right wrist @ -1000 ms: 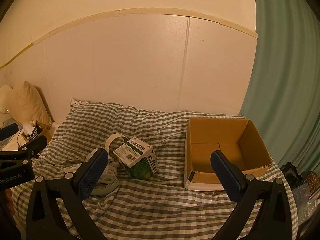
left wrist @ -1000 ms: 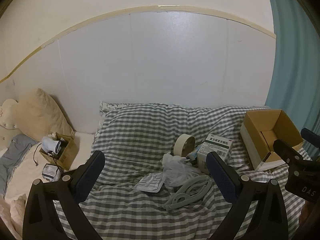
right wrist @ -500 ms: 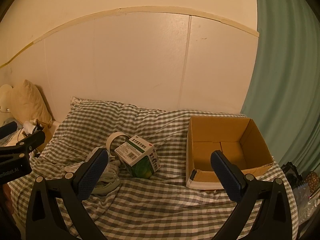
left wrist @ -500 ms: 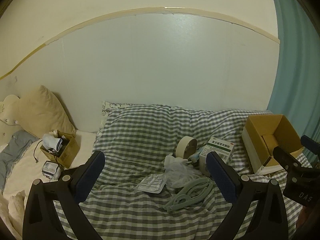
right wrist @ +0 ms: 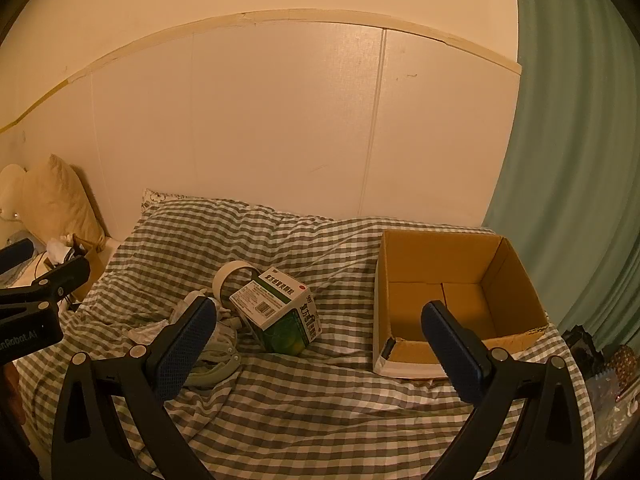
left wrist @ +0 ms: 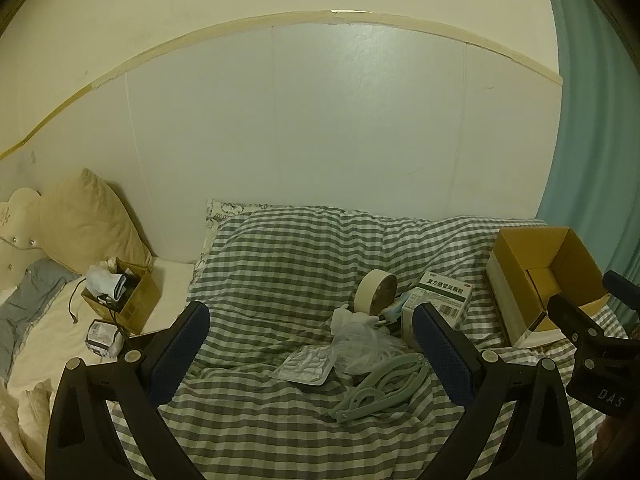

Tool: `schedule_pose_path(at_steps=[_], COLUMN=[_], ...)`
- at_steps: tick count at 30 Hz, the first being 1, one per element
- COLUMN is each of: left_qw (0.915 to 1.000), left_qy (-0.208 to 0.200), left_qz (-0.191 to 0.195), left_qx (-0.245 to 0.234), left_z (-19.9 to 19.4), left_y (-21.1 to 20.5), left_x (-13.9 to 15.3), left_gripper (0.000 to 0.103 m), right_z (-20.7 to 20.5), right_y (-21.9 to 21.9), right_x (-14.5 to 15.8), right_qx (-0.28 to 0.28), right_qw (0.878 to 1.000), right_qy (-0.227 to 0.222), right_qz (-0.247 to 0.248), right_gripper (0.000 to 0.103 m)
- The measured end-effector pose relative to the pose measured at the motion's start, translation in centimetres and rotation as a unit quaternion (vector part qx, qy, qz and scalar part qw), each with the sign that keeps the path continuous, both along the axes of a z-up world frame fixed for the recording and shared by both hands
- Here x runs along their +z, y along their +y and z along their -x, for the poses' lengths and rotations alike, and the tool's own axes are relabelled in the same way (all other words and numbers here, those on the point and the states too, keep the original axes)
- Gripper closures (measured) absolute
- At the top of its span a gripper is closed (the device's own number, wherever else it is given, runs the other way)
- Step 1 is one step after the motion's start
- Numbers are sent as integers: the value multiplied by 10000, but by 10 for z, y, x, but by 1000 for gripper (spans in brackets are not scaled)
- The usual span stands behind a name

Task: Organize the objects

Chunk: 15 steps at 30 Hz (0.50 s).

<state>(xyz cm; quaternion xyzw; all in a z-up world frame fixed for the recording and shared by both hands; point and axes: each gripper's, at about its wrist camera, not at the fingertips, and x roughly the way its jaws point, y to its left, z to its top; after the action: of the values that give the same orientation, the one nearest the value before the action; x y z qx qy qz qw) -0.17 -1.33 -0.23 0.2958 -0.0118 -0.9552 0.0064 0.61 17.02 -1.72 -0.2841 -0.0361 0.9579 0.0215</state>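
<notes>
An open, empty cardboard box [right wrist: 452, 304] stands on the checked bed cover at the right; it also shows in the left wrist view [left wrist: 540, 280]. Left of it lies a pile: a green-and-white medicine box [right wrist: 276, 308] [left wrist: 438, 300], a roll of tape [left wrist: 378, 292] [right wrist: 232, 276], a clear plastic bag [left wrist: 360, 340], a foil blister pack [left wrist: 306, 368] and a pale green folding hanger [left wrist: 380, 384]. My left gripper [left wrist: 310, 352] is open and empty above the pile. My right gripper [right wrist: 320, 348] is open and empty, between the medicine box and the cardboard box.
A smaller cardboard box [left wrist: 120, 296] full of odds and ends and a small packet [left wrist: 102, 334] sit on the white sheet at the left, near a beige pillow [left wrist: 86, 220]. A white wall panel backs the bed. A teal curtain [right wrist: 568, 184] hangs at the right.
Both grippers have drawn back and tilted up a little, so the objects sit lower and smaller in view. Nothing on the bed has moved.
</notes>
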Motion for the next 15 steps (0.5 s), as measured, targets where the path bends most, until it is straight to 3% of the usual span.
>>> schedule_pose_path(at_steps=[15], left_qw=[9999], left_qy=[-48], left_qz=[-71], left_qx=[-85], left_z=[0], left_y=[-5], left_x=[1], left_gripper=[0], right_z=[3], right_y=[-4], right_x=[2], right_qx=[115], right_qw=[9999], right_qy=[-63], right_qz=[28], right_gripper=[0])
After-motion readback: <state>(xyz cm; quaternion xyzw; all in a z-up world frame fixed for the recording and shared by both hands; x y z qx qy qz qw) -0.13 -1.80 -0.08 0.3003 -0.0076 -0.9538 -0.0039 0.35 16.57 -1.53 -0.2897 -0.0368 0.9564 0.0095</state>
